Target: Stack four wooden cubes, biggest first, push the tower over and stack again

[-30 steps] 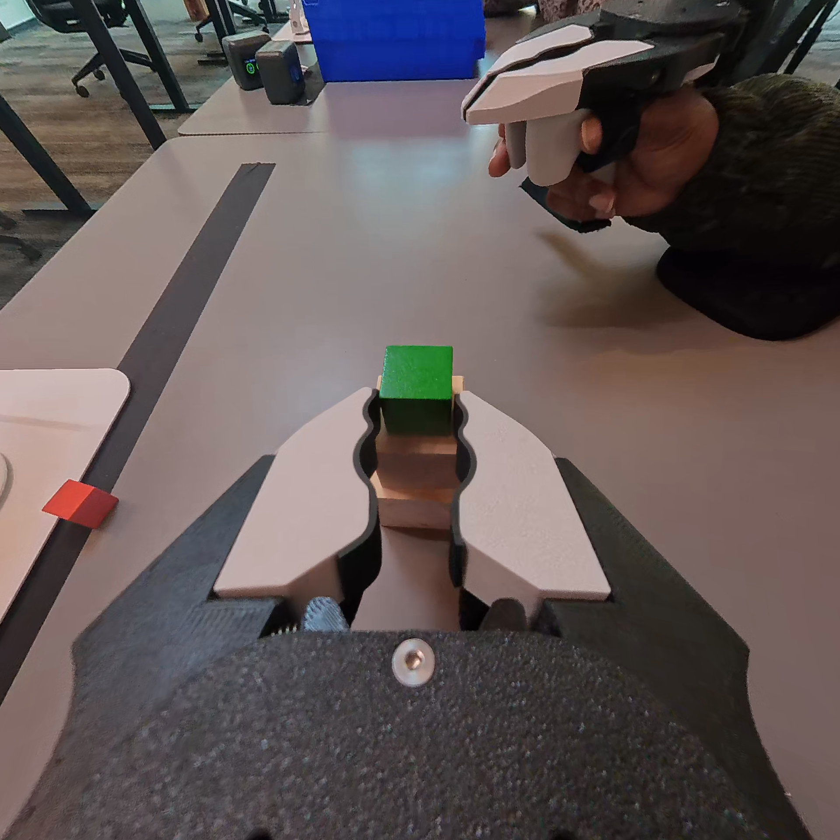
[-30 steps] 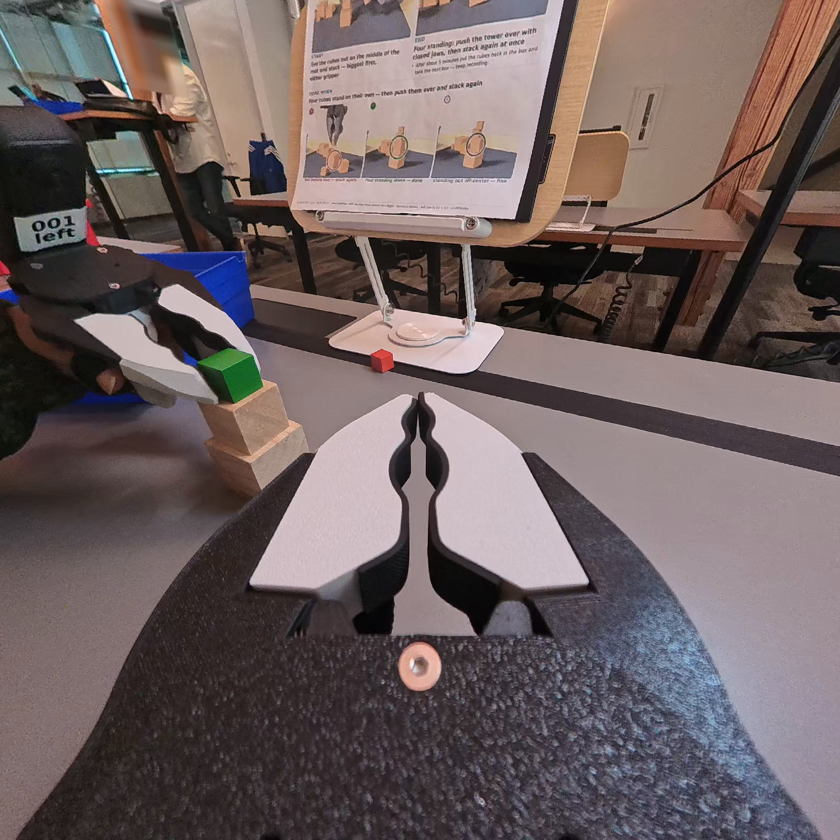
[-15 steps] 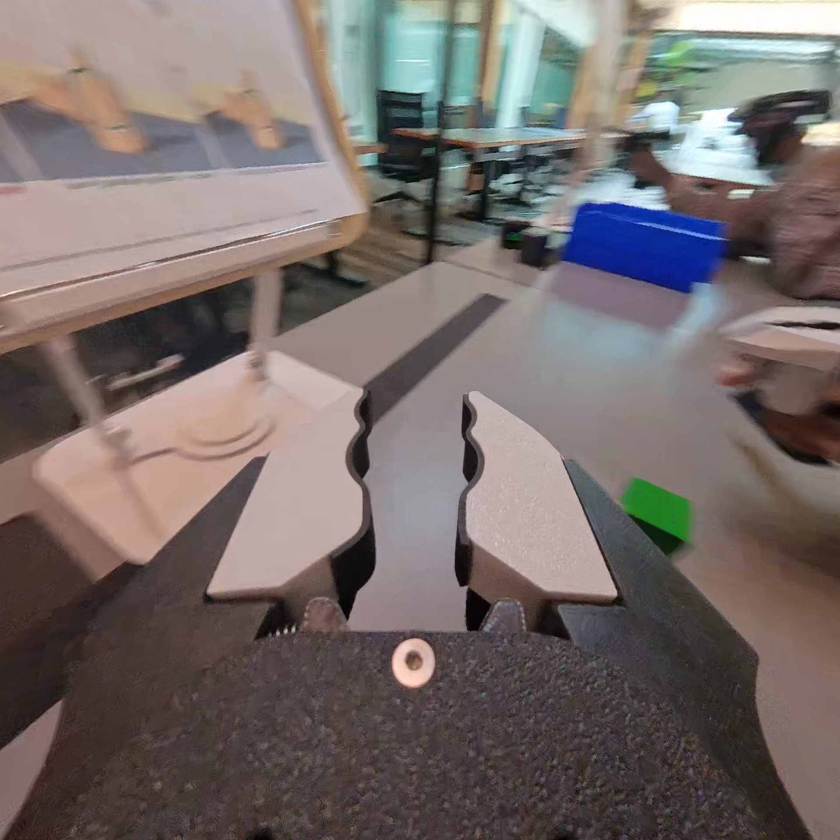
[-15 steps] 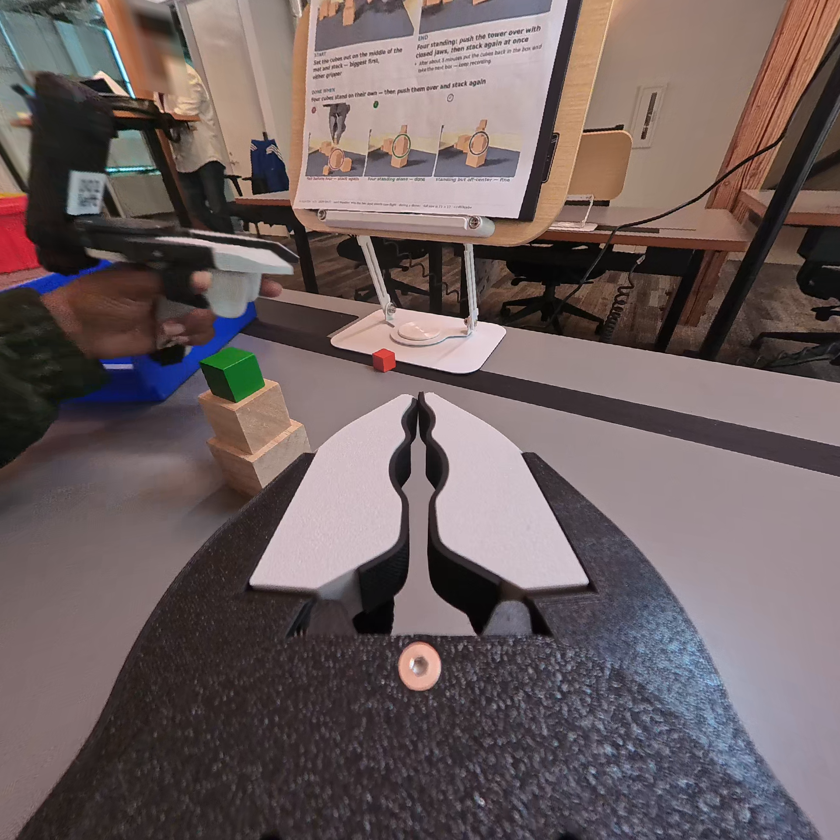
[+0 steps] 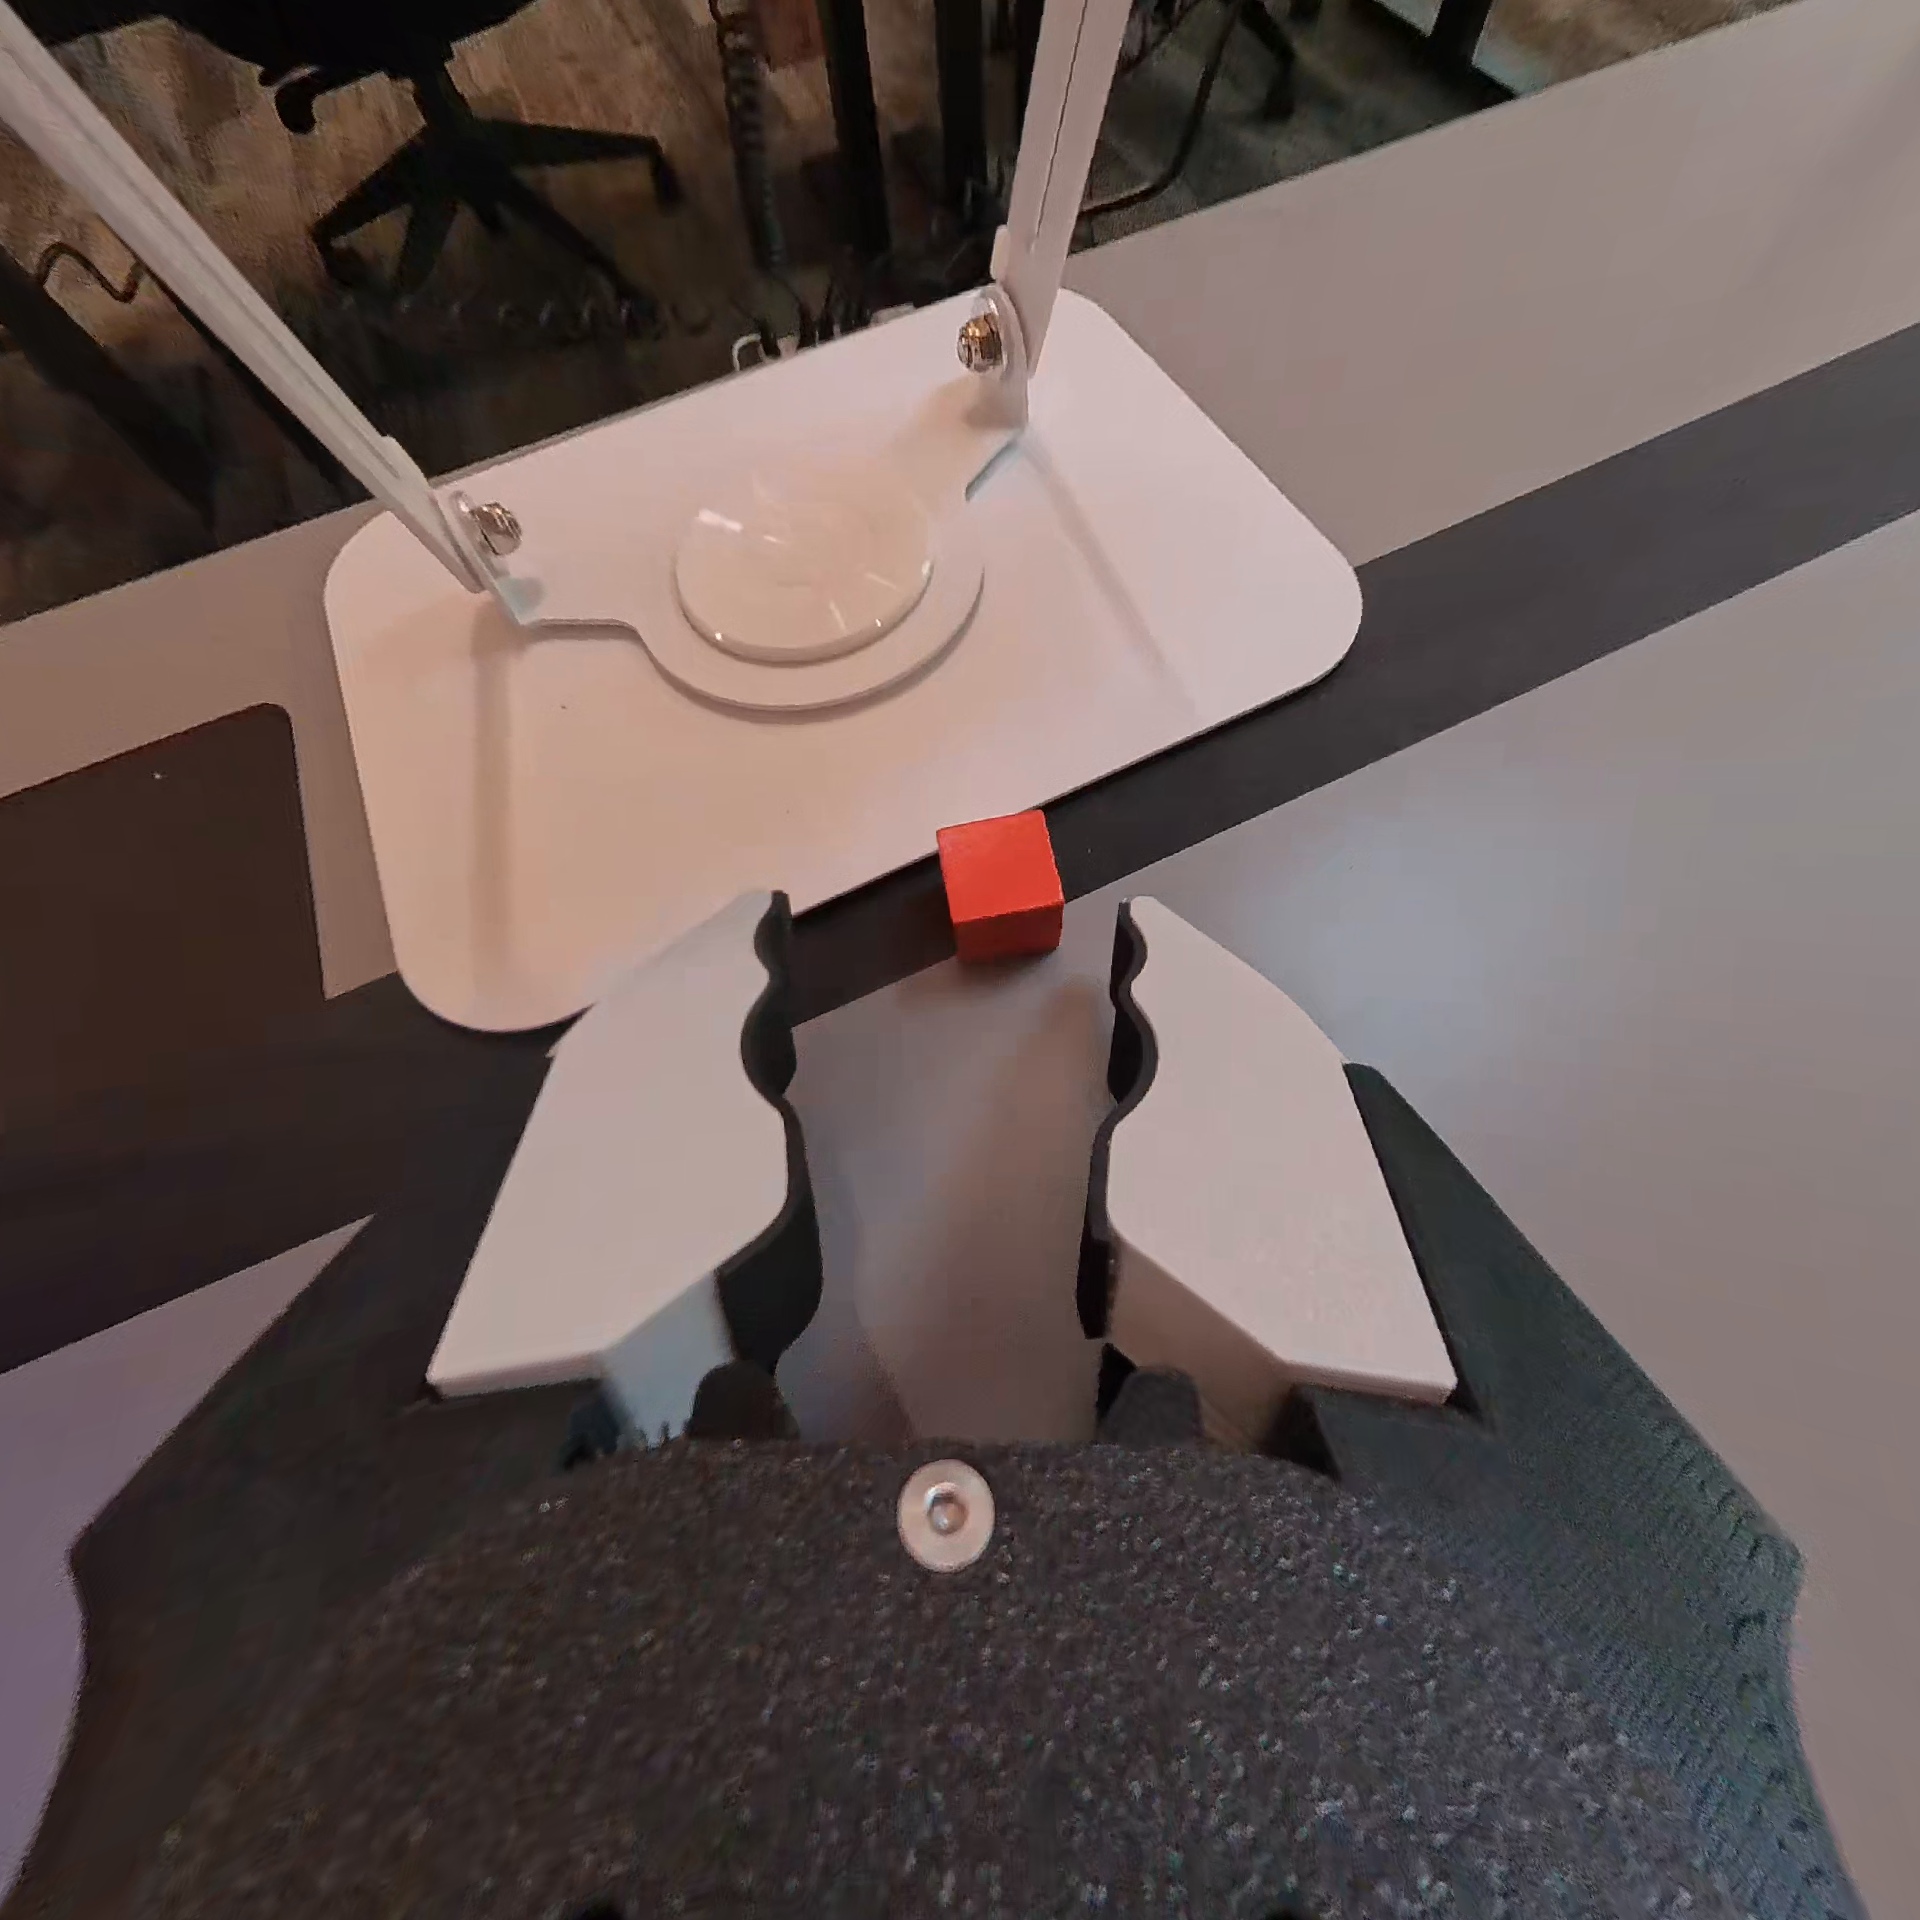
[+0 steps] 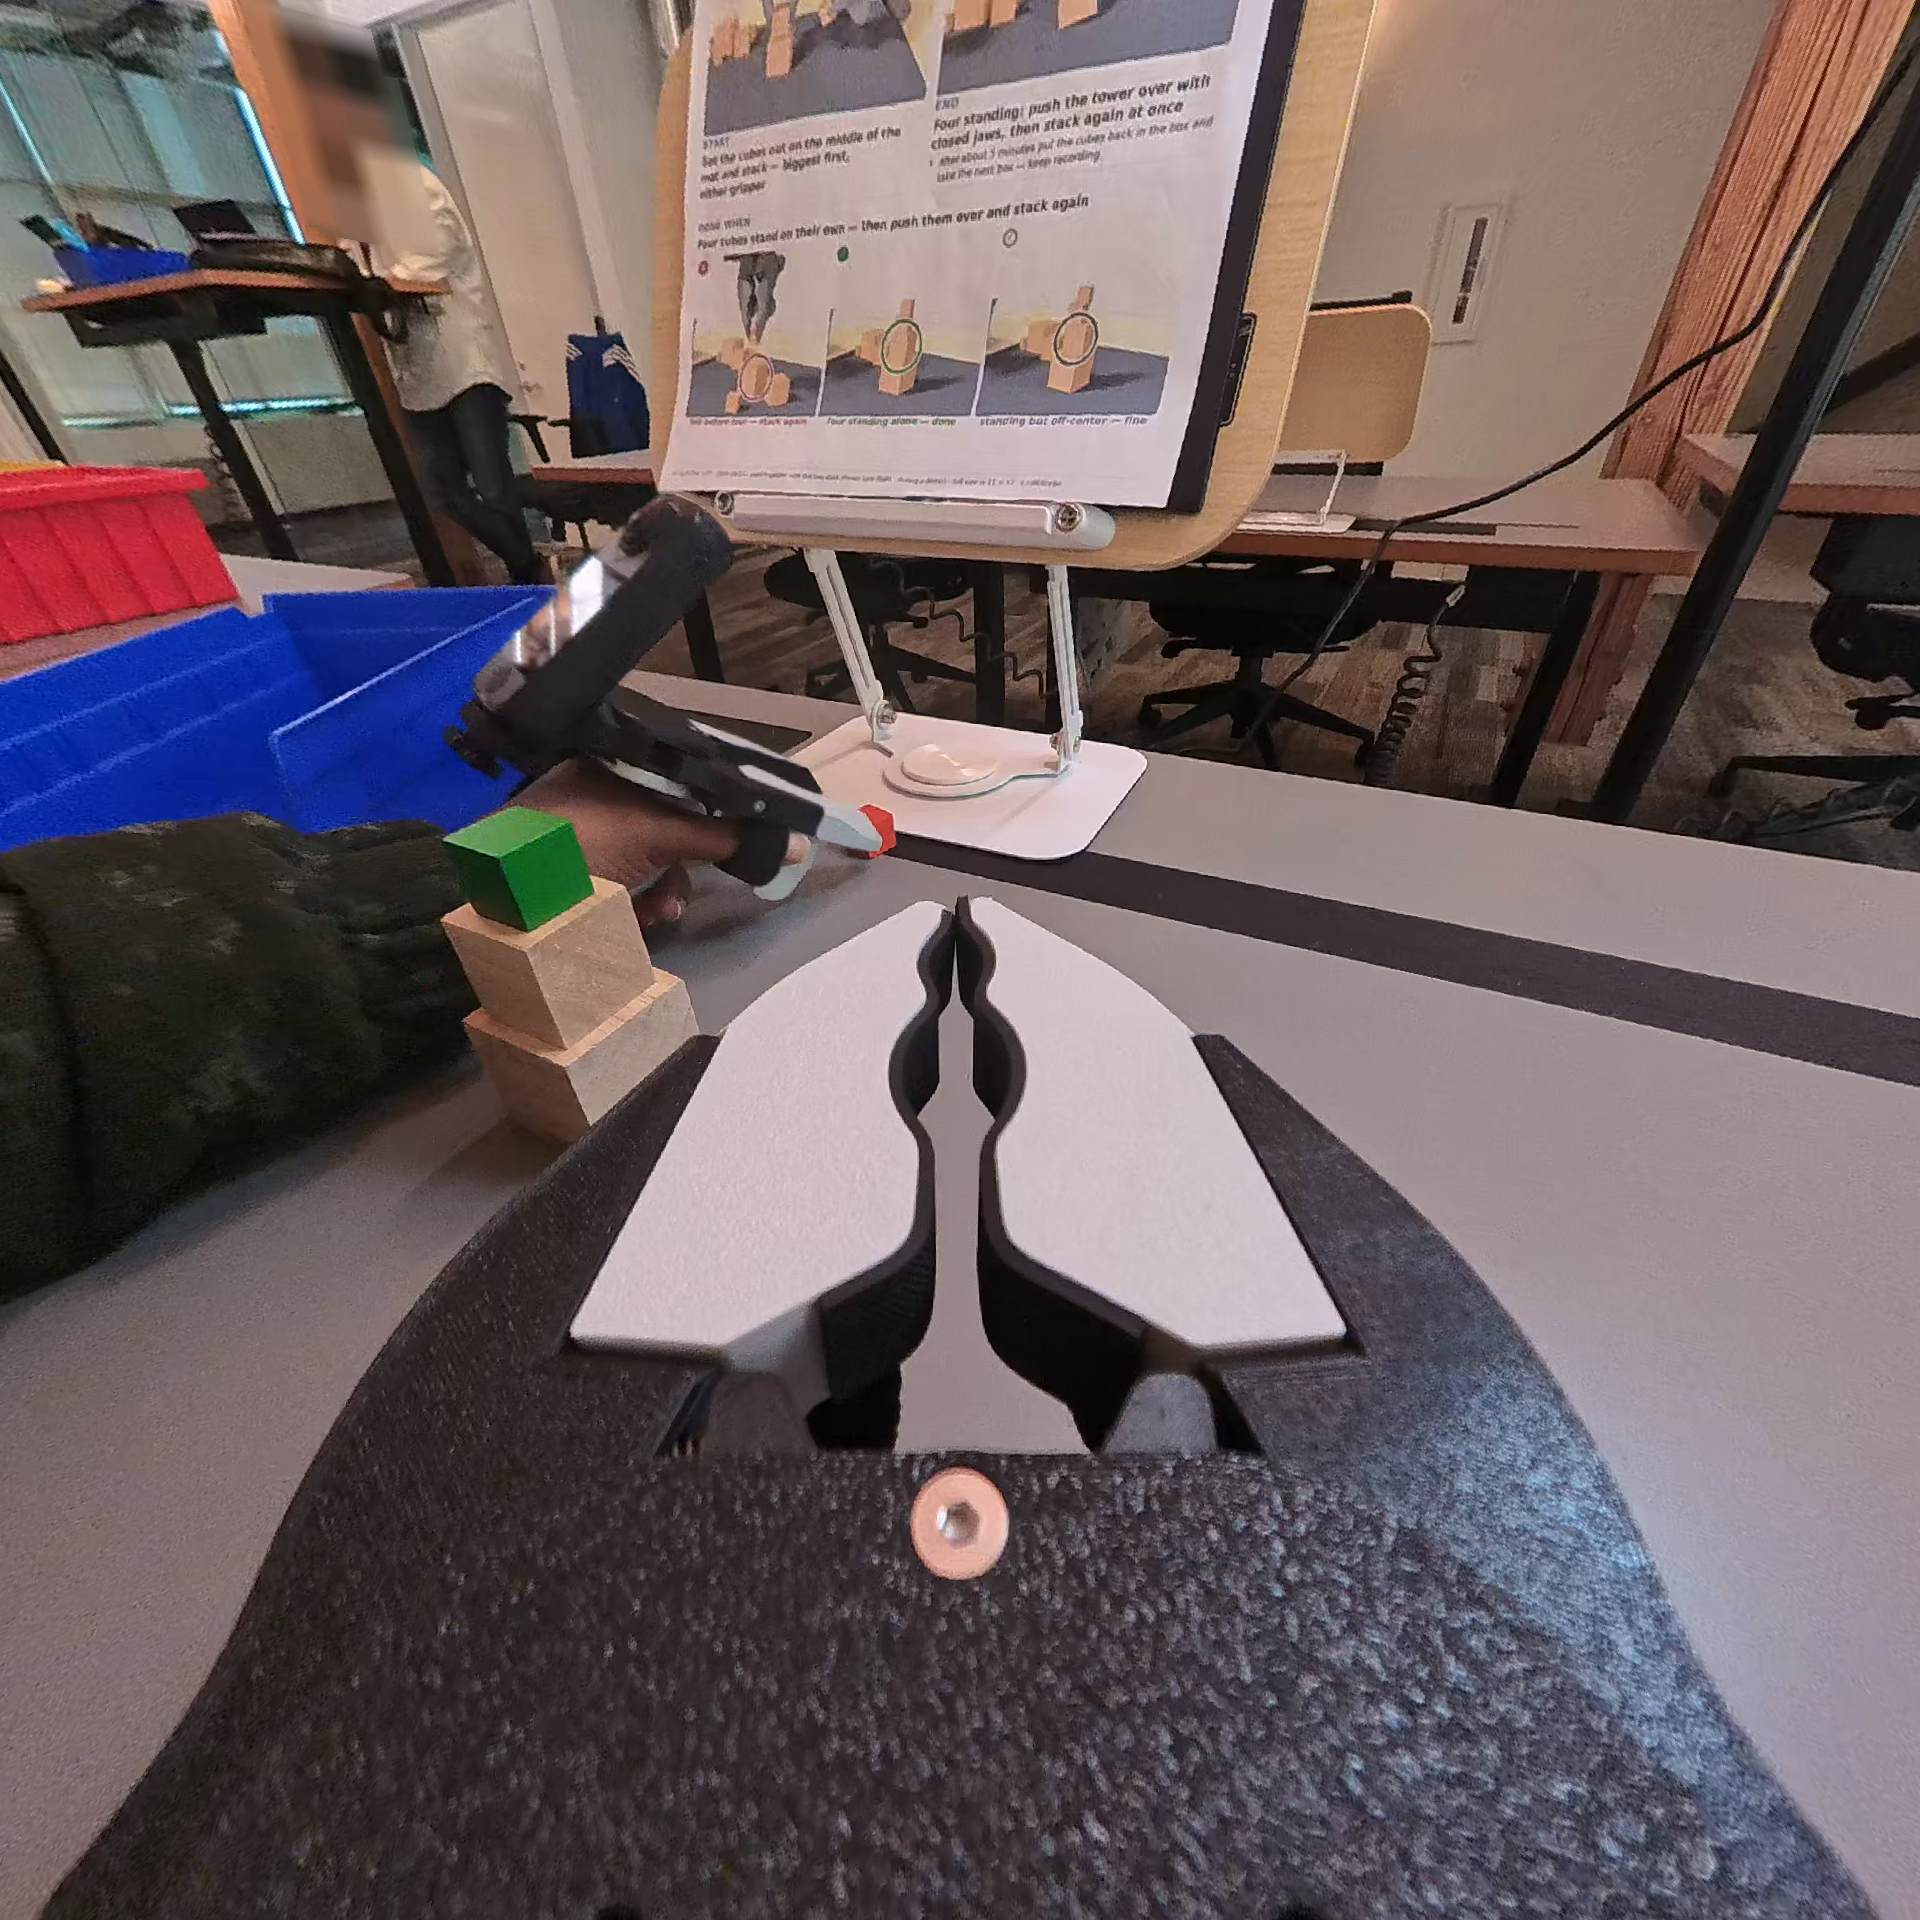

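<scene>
Left gripper (image 5: pixel 951 914): its 2 white fingers with wavy black rubber inner edges stand wide apart and grip nothing; the body is grainy black plastic with 1 metal screw.
Red cube (image 5: pixel 1000 885): small, matte, sharp-edged; it sits on the table just ahead of the fingertips, nearer the right one, on the near edge of the black strip (image 5: pixel 1558 540). No pad touches it.
Stand base (image 5: pixel 499 810): smooth white plate with rounded corners, a round raised disc in the middle and 2 slim white legs bolted on; the cube lies just beside its near edge.
Table (image 5: pixel 1558 935): flat grey, matte, crossed by the dark strip.
Right gripper (image 6: pixel 956 912): same build; its fingers are closed tip to tip on nothing, low over bare table.
Tower (image 6: pixel 566 997): 2 pale wooden blocks with visible grain, the larger below, and 1 glossy green cube (image 6: pixel 520 864) on top, turned slightly askew.
Only the right view shows: the tower, the left gripper from the side angled down at the red cube, the hand (image 6: pixel 623 842) and dark knit sleeve (image 6: pixel 208 1018) holding it, a blue bin (image 6: pixel 312 686), a red bin (image 6: pixel 104 540), and the wooden board (image 6: pixel 1288 312) with a printed sheet on the stand.
Only the left view shows: the gap between cube and pads, and the cube's seat on the strip.
</scene>
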`<state>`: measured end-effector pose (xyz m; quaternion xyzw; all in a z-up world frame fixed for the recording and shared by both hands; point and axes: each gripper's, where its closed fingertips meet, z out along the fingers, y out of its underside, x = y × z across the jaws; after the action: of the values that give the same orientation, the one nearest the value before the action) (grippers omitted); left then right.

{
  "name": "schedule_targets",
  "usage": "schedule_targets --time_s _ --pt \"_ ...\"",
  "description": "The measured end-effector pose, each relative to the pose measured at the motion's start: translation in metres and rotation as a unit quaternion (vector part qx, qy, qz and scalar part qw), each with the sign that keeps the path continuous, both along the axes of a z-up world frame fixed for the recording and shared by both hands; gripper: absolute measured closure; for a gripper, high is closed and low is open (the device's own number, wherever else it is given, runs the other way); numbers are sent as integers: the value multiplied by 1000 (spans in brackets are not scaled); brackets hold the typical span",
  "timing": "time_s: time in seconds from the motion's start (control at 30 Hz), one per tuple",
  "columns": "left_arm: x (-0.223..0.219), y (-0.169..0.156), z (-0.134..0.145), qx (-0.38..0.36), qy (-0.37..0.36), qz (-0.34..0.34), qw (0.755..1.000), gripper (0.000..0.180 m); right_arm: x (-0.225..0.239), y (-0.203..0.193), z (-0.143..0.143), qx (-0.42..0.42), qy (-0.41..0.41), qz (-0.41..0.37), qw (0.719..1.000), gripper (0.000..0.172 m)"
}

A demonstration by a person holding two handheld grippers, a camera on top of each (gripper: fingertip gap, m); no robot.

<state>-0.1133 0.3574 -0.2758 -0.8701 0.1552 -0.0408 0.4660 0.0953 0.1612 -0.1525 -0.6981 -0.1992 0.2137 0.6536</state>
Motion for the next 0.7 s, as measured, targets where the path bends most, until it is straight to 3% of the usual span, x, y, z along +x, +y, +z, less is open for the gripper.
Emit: schedule_targets --time_s 0.33,0.43,0.53,0.63,0.7 --pt "6 5 -9 -21 38 -8 999 137 -1 0 -1 -2 -1 3 1000 171" --pt "7 7 -8 -16 51 -12 999 156 -2 0 -1 -2 -4 2 1000 172" --pt "8 4 -6 -16 54 -34 998 159 -2 0 -1 0 -4 3 1000 172" --pt "16 -12 21 7 1 -87 996 159 -1 -1 1 1 0 3 1000 172" --pt "22 -29 57 31 -49 -138 989 159 -1 -1 2 1 1 4 1000 172"
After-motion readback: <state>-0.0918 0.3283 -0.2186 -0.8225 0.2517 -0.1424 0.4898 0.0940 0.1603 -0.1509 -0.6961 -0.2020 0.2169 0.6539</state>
